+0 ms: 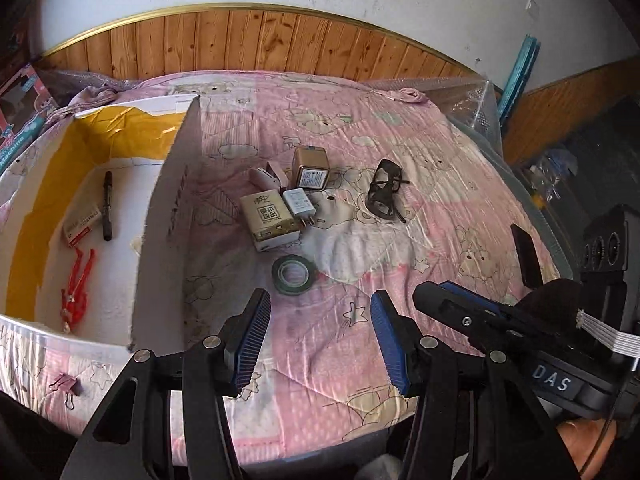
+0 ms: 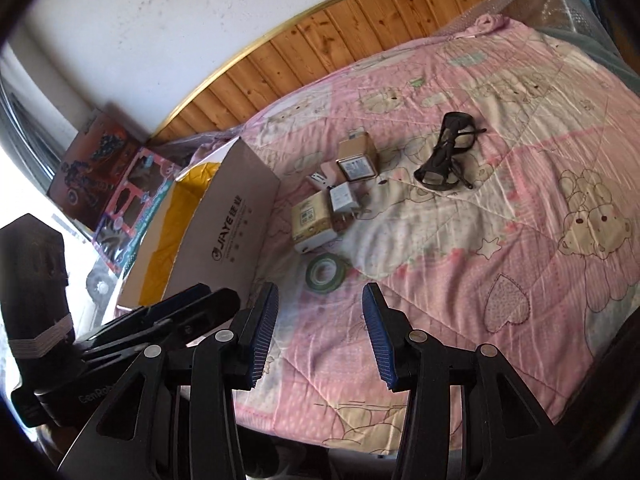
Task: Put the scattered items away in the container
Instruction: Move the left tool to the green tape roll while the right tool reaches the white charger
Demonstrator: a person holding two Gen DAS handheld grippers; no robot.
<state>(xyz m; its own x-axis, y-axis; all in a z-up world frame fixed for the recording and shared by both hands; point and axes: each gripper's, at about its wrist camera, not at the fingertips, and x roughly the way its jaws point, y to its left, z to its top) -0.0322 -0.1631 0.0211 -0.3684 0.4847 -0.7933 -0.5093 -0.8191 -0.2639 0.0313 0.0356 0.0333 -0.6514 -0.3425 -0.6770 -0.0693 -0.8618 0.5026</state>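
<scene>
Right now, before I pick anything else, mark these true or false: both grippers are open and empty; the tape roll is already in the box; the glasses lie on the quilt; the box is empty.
1. Both the left gripper and the right gripper are open and empty. True.
2. The green tape roll is in the cardboard box. False: it lies on the quilt, outside the box.
3. The black glasses lie on the quilt. True.
4. The box is empty. False: it holds a black pen, a small carton and red pliers.
</scene>
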